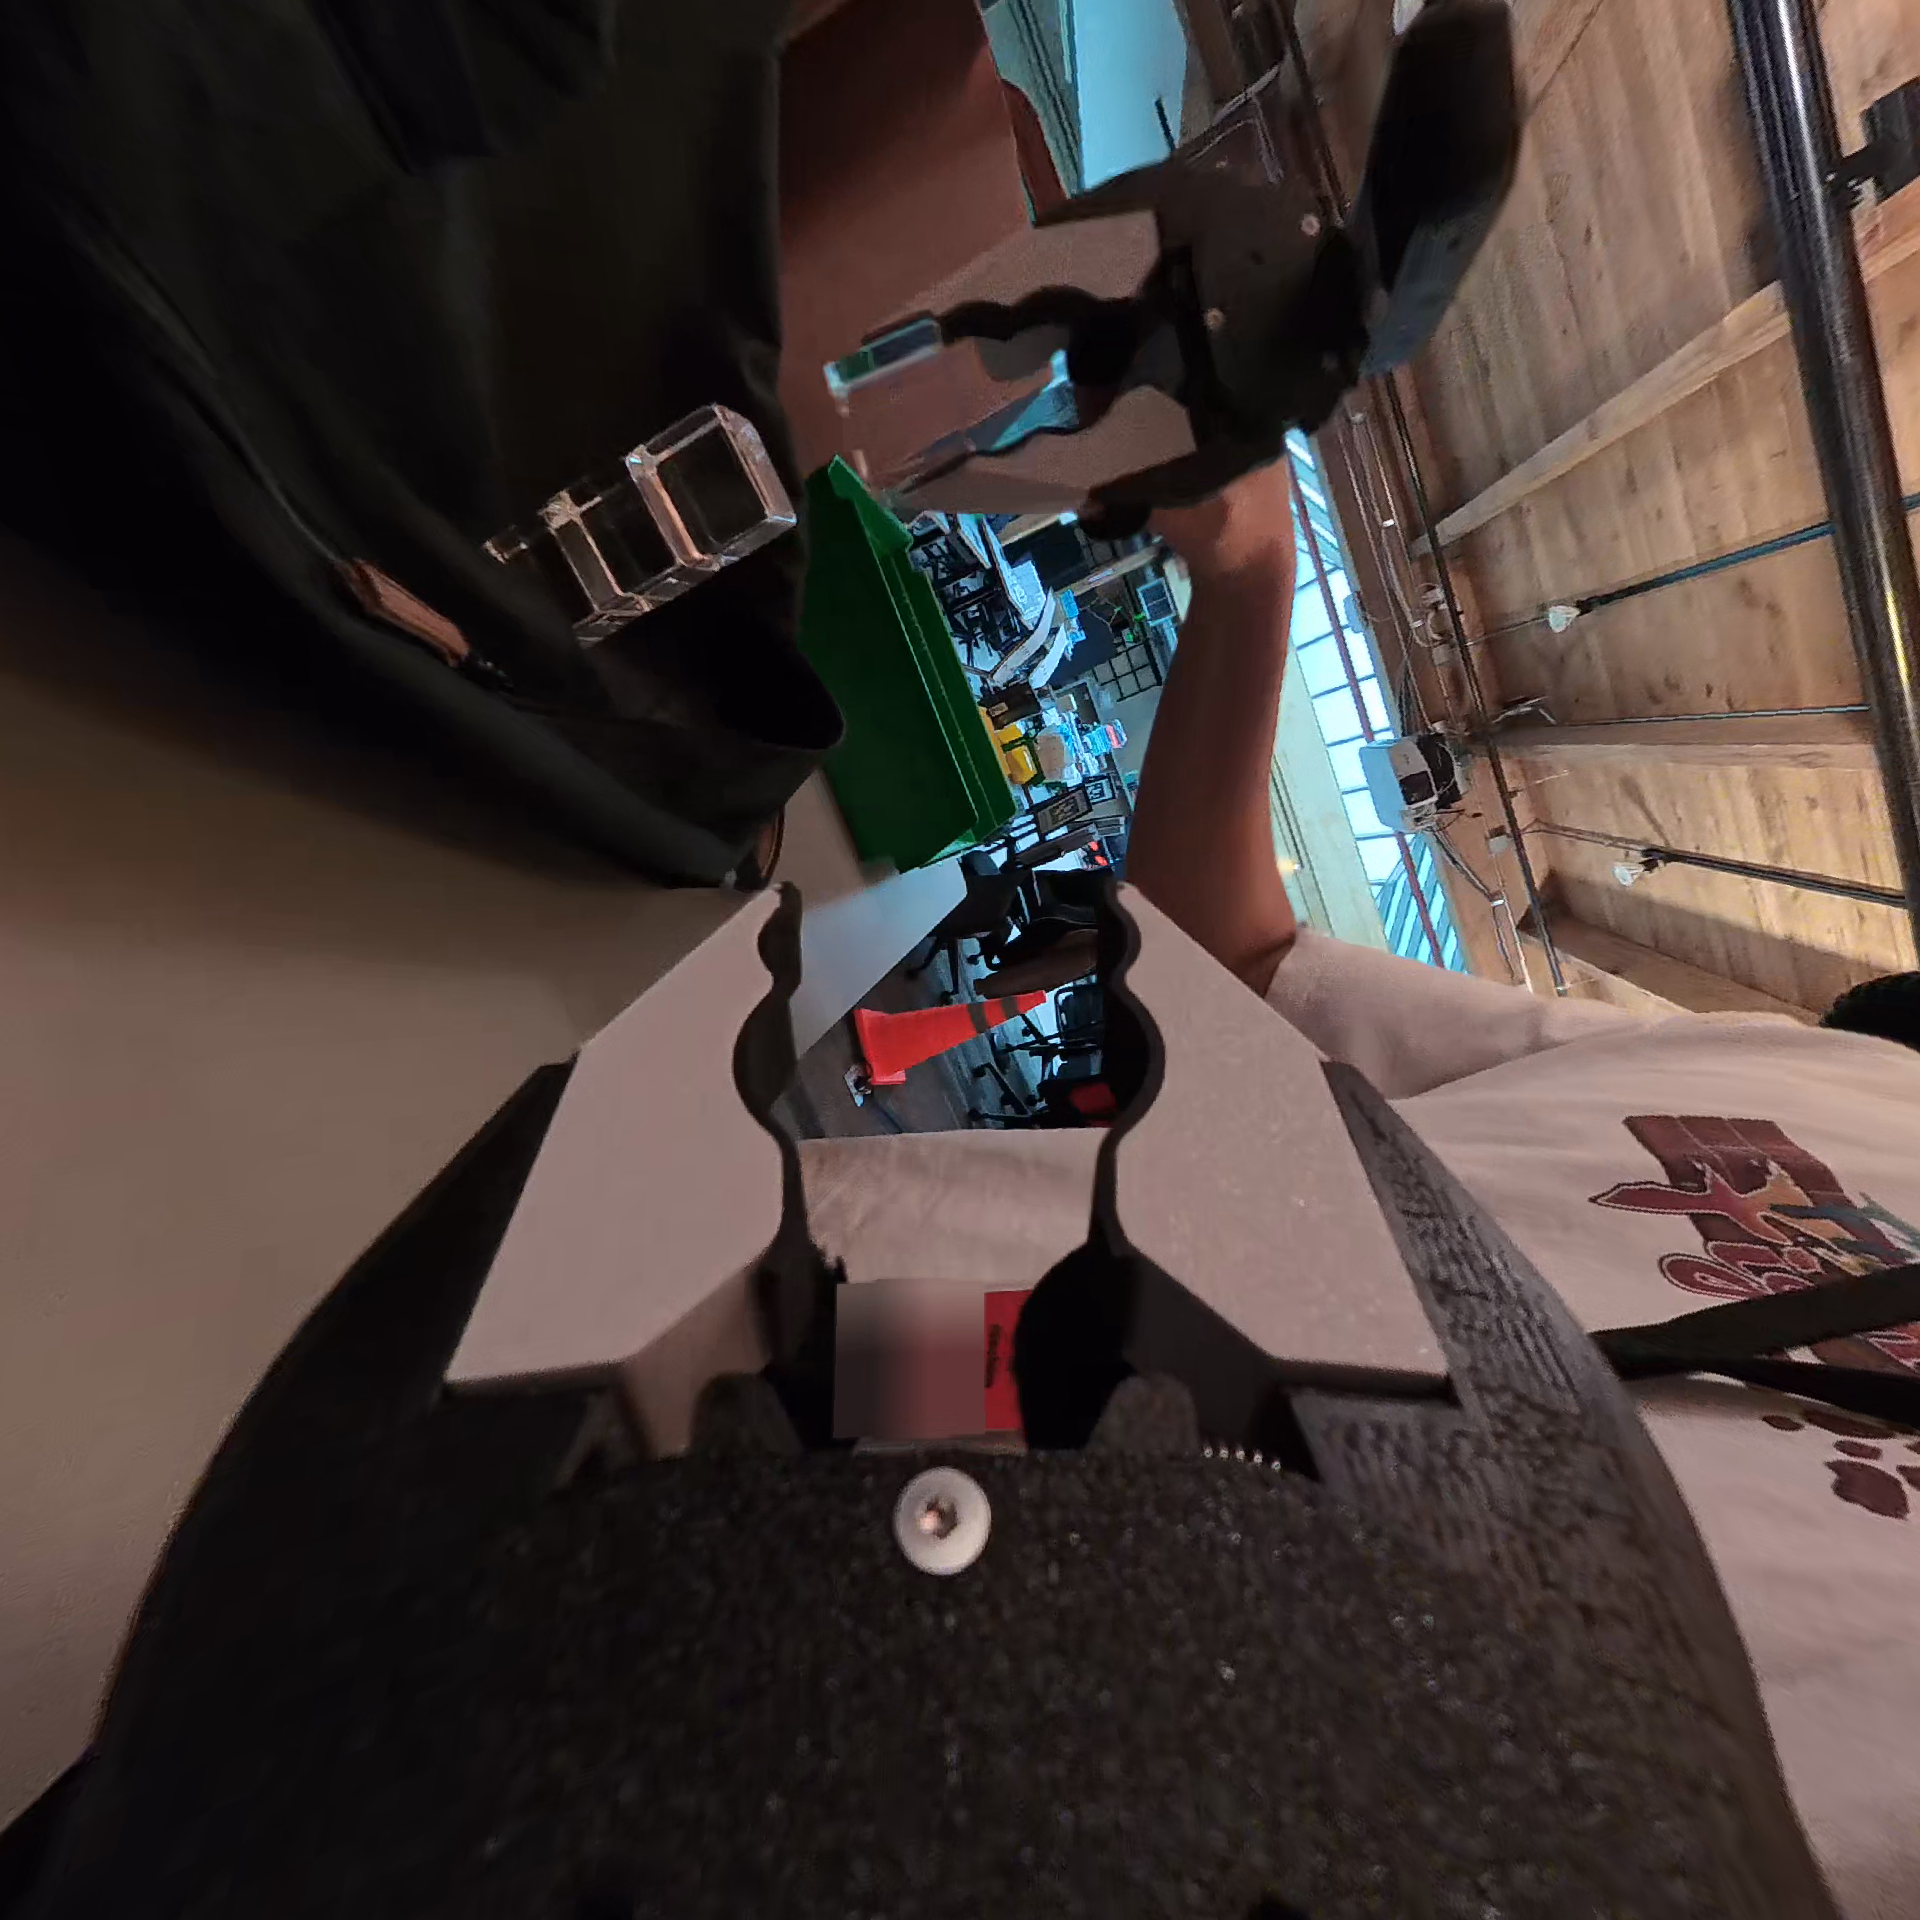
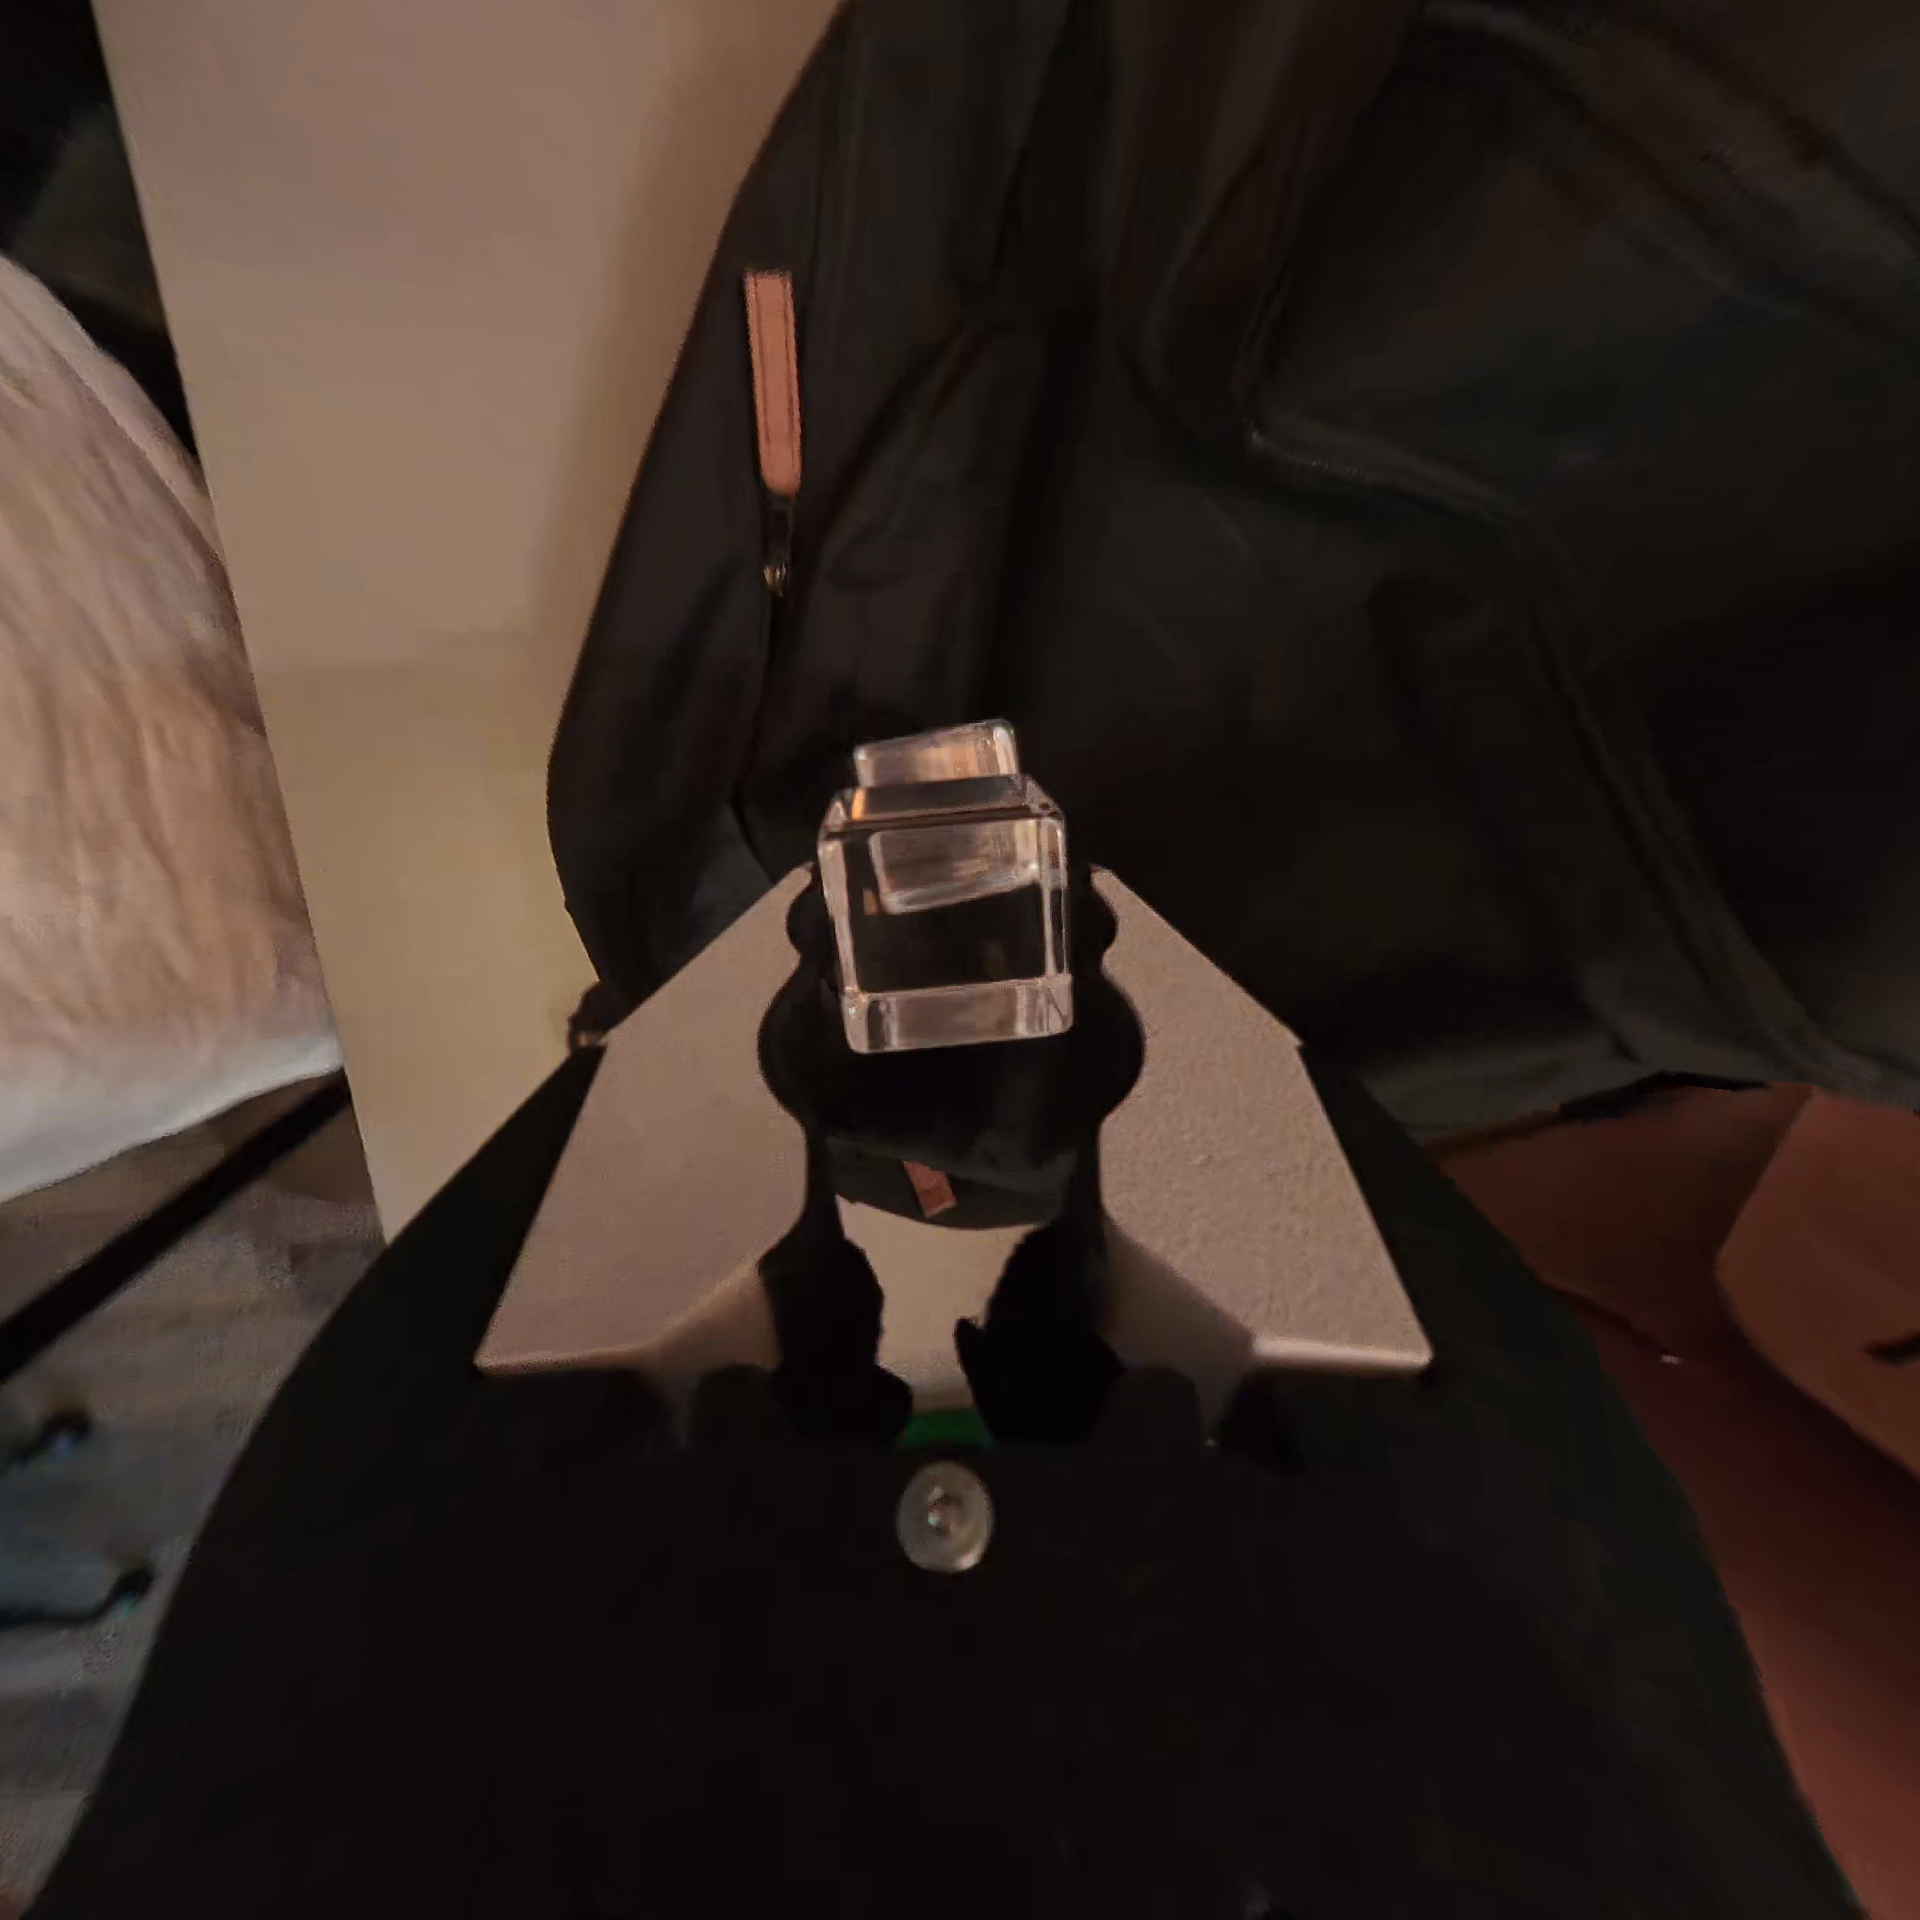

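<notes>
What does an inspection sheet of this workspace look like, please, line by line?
Surface: pale tabletop, partly covered by a black bag.
Job's things: clear cube in the right hand-held gripper; more clear cubes on the bag.
Clutter: green bin.
Grippers: right shut on the cube; left hand-held gripper open, empty.
Cables: nothing seen on the table.
Surroundings: orange cone, office chairs, wooden ceiling.

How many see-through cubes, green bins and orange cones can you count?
Clear cubes: 3, one in the right gripper's fingers, two on the black bag
Green bins: 1
Orange cones: 1
Total: 5
</notes>
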